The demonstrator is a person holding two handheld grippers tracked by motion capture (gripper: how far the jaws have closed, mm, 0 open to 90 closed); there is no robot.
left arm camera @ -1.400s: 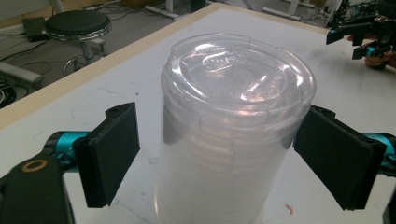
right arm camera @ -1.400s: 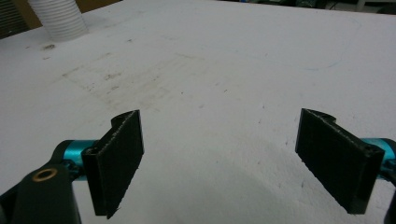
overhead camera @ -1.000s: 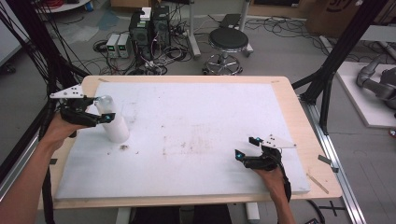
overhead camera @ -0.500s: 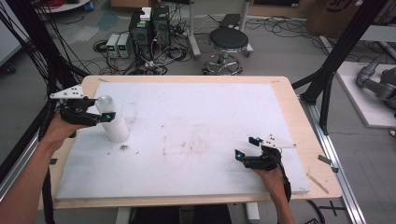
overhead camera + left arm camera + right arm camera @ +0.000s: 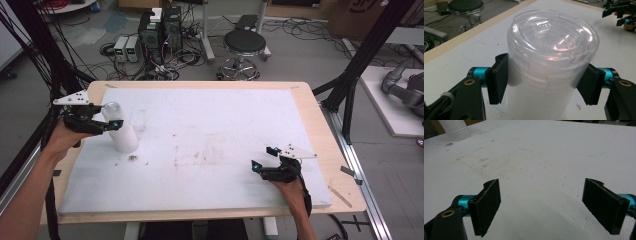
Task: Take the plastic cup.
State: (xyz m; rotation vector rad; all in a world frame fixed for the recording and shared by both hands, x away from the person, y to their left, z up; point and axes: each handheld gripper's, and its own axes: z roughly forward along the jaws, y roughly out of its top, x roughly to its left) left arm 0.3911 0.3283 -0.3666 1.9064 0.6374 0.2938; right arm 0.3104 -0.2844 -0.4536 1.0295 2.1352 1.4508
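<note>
Around us the room is a workshop floor strewn with cables, a stool (image 5: 244, 44) and computer boxes behind the tabletop (image 5: 210, 145), which carries a white, slightly smudged sheet. At its far left corner stands our stack of cups (image 5: 120, 128), clear and thin-walled, nested upright with a lid on top. Our left gripper (image 5: 544, 80) has just been closing its jaws, and their pads now press on the stack's upper part from both sides, just below the lid. We judge the stack light, slippery and easy to crush or tip, so a gentle squeeze on the ribbed rims, where the walls overlap and stiffen, seems safest. Our right gripper (image 5: 265, 158) rests near the front right edge, its jaws spread wide over bare tabletop, holding nothing.
</note>
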